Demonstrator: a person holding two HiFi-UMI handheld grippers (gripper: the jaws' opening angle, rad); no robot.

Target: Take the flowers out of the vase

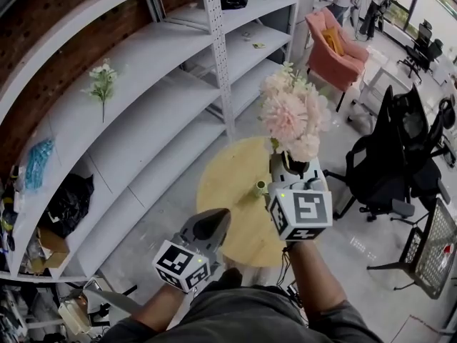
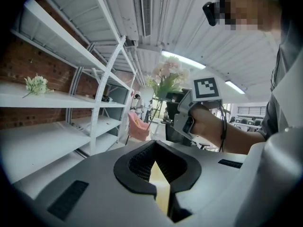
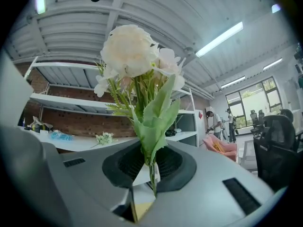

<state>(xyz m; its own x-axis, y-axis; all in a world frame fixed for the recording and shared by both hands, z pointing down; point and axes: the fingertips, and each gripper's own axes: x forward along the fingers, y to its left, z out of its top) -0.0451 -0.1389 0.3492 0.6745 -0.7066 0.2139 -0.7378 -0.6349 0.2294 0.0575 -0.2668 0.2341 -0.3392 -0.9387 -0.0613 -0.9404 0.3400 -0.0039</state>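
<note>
A bunch of pale pink flowers is held up above the round yellow table. My right gripper is shut on its green stems, which pass between the jaws in the right gripper view, under the white blooms. A small yellowish vase stands on the table just left of that gripper, apart from the flowers. My left gripper hovers at the table's near edge, jaws together with nothing between them. In the left gripper view the flowers and the right gripper show ahead.
White metal shelving curves along the left; a white flower sprig lies on one shelf. A pink armchair stands behind the table and a black office chair to its right. People stand far off at the back.
</note>
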